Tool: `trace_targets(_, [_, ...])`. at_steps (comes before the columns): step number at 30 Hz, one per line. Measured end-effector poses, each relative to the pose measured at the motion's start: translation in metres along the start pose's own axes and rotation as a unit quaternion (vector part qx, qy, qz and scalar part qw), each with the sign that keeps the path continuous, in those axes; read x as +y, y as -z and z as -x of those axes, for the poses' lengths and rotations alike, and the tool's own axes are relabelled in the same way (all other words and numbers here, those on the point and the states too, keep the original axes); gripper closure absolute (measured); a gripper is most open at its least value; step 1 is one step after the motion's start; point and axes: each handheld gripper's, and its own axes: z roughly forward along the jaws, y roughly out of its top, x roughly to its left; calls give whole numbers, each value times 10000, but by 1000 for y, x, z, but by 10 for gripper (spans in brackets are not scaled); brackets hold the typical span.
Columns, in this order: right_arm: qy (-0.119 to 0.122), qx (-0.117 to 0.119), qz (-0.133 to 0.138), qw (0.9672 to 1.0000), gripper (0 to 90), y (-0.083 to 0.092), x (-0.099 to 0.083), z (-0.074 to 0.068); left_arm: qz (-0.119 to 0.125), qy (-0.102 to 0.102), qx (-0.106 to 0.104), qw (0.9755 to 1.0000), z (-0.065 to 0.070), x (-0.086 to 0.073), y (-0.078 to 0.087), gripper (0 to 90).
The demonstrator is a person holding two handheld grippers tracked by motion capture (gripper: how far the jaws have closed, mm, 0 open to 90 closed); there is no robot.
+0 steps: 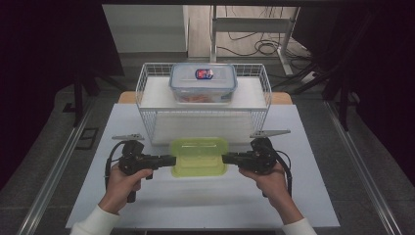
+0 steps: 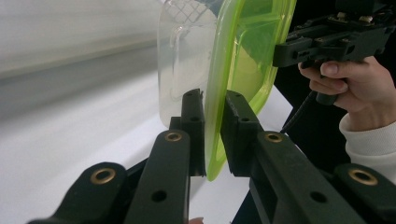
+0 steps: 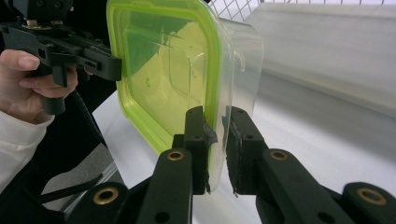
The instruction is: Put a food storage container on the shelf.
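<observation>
A clear plastic box with a lime-green lid is held level between my two grippers, over the front half of the white table. My left gripper is shut on its left rim and my right gripper on its right rim. In the left gripper view the jaws of the left gripper pinch the green lid edge, with the clear tub on one side. In the right gripper view the right gripper clamps the opposite rim of the box, and the left gripper grips the far edge.
A white wire basket rack stands right behind the held box. On its upper shelf sits a clear container with a blue lid. Metal rails run along the floor on both sides of the table.
</observation>
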Motion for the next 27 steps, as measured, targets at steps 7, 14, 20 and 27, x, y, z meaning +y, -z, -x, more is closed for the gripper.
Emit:
trace_targets(7, [114,-75,69,9999,786,7,13,-5,41,-149,35,9999,9,18,7,800])
trace_targets(14, [323,-132,203,9992,786,18,34,-14,131,-313,59,9994,19,35,17,800])
trace_targets(20, [392,-143,263,9988,786,21,44,-18,195,-375,86,9991,24,46,23,800])
trace_targets(27, [389,-129,339,9986,786,23,60,-18,260,-399,85,9988,23,62,29,800])
